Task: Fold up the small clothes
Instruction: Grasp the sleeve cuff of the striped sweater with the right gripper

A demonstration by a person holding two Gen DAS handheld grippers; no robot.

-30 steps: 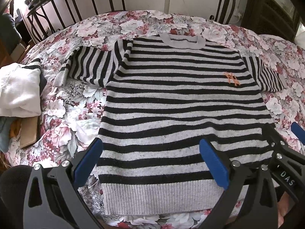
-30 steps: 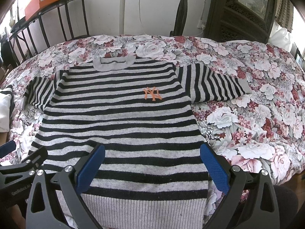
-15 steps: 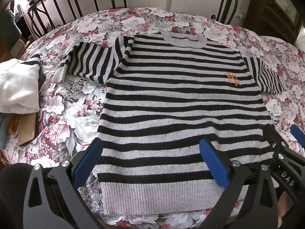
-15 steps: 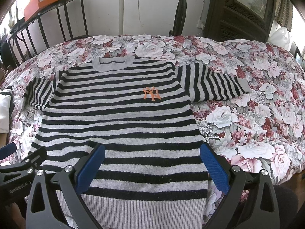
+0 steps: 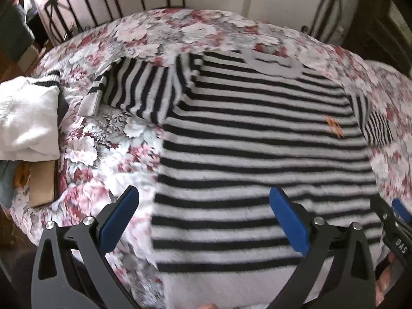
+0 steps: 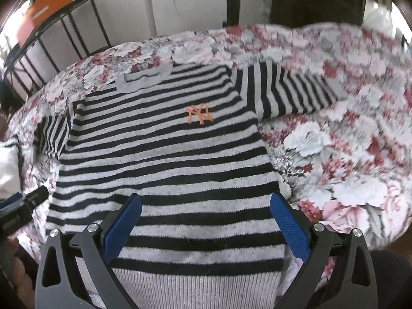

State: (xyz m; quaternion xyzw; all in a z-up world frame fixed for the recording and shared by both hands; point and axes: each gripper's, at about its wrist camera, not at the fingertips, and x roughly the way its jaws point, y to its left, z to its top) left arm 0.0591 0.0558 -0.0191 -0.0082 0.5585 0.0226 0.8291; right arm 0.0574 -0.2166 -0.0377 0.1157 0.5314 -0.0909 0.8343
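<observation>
Striped sweater point(image 5: 257, 139) lies flat, front up, on the bed point(image 5: 108, 154), which carries a floral cover; black and grey bands, grey ribbed hem nearest the cameras, grey collar point(image 6: 144, 79) at the far end; orange emblem point(image 6: 199, 114) on the chest.

Both sleeves spread outward on the cover: one point(image 5: 134, 90) on the left side of the left wrist view, the other point(image 6: 285, 90) on the right side of the right wrist view.

Left claw point(image 5: 203, 219): blue pads wide apart, nothing between them; it hovers over the sweater's left hem corner, one pad above the floral cover, the other above the stripes; contact with fabric cannot be told, frame blurred.

Right claw point(image 6: 204, 222): pads likewise wide apart, holding nothing; positioned over the right part of the hem, both pads above striped fabric.

Each claw shows at the edge of the other's view.

White folded cloth point(image 5: 25, 118) at the left bed edge; dark metal railing point(image 5: 85, 5) behind the bed; orange box point(image 6: 49, 6) above the railing.
</observation>
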